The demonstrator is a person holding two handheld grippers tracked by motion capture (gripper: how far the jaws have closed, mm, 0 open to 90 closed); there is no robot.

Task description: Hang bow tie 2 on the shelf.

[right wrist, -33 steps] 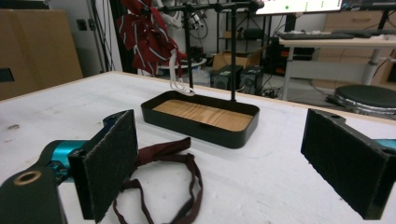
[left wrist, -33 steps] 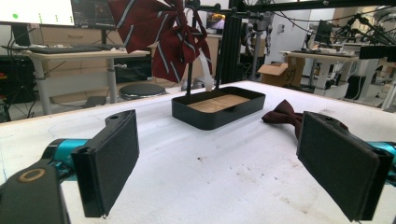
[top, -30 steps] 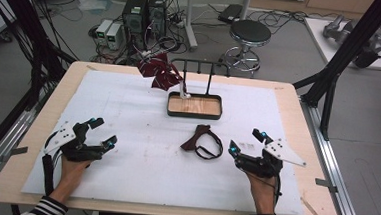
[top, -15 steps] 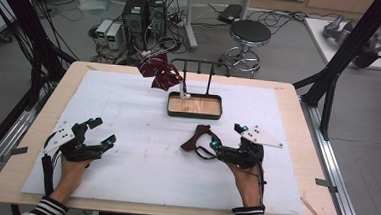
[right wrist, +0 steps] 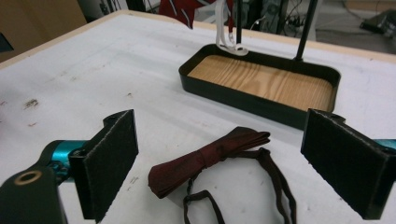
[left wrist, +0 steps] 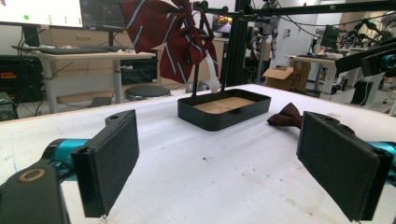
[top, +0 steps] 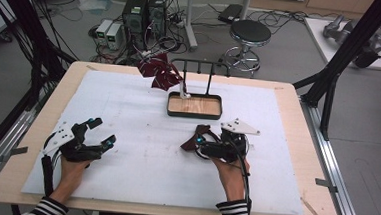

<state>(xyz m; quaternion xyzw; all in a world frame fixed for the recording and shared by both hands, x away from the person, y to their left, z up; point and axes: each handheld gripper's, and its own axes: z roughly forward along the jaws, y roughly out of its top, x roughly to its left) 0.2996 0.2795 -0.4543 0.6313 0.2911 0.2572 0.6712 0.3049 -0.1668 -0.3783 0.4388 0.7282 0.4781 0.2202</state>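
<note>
A big white sheet is spread over the wooden table. At the far side of the sheet a black tray with a wooden floor is seen, and a black rack rises from it. A striped red bow tie is hung on the rack, above the tray's left end.

The left gripper is held low over the near left part of the sheet, well apart from everything else. Its jaws are spread wide, and nothing is held between them.

The right gripper is held near the middle of the sheet, in front of the tray. Its jaws are also spread wide and nothing is pinched. A small dark red bow tie is laid flat on the sheet right between these two jaws, with a gap left on each side. Its thin dark strap is curled on the sheet close to the gripper. The tray is seen just behind the bow tie.
</note>
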